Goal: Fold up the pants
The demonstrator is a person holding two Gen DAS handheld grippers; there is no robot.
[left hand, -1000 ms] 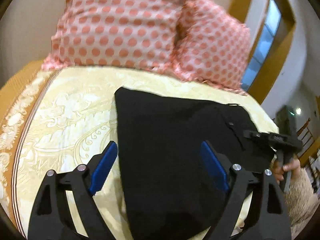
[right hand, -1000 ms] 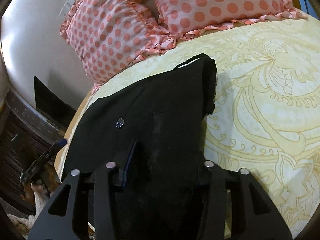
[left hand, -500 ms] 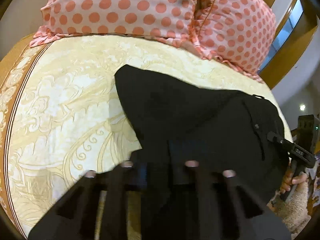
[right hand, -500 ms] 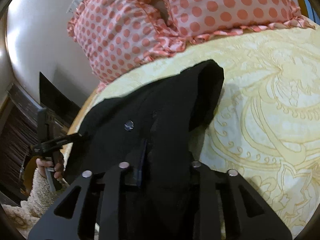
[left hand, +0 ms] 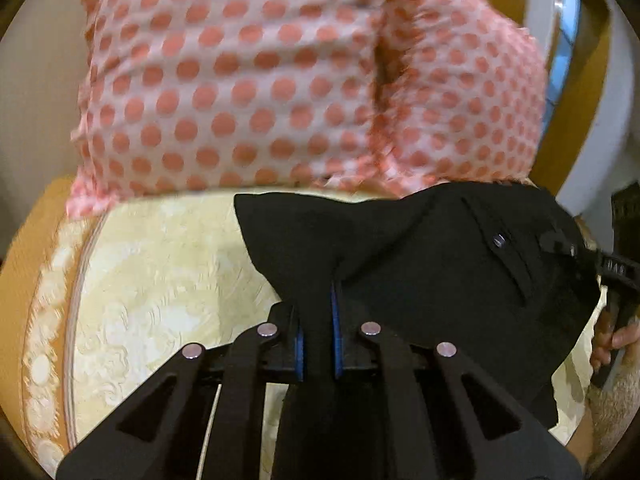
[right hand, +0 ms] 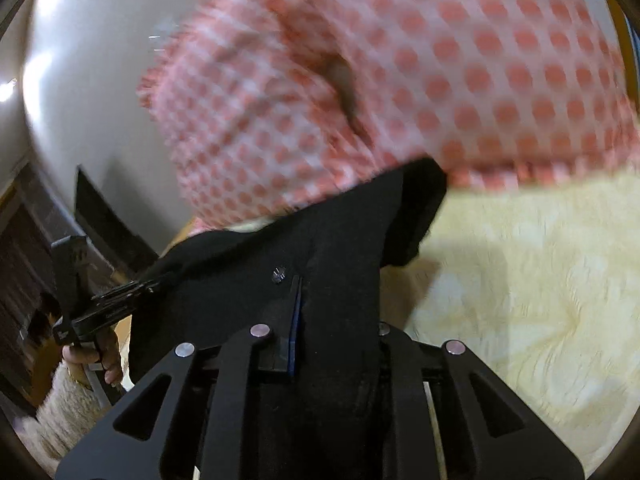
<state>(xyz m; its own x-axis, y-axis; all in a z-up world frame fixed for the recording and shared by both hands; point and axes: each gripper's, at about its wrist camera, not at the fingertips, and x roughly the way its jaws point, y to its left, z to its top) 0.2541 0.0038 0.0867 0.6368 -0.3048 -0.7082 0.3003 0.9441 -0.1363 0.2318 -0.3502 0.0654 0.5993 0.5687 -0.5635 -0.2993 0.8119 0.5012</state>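
The black pants (left hand: 420, 264) are clamped by the left gripper (left hand: 318, 320) and the right gripper (right hand: 336, 320) at lower centre, above the yellow bedspread (left hand: 160, 280). No writing can be read.

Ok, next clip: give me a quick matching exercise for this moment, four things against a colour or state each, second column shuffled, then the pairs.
Things:
1. pants
2. pillows
3. bedspread
4. left gripper

Colour or state:
A. pale yellow with a raised pattern
B. shut on a fold of cloth
C. pink with coral dots
D. black, with a small round button

Pairs: 1-D, 2-C, 3-A, 4-B

The right gripper is also shut on the pants, so both ends are held.
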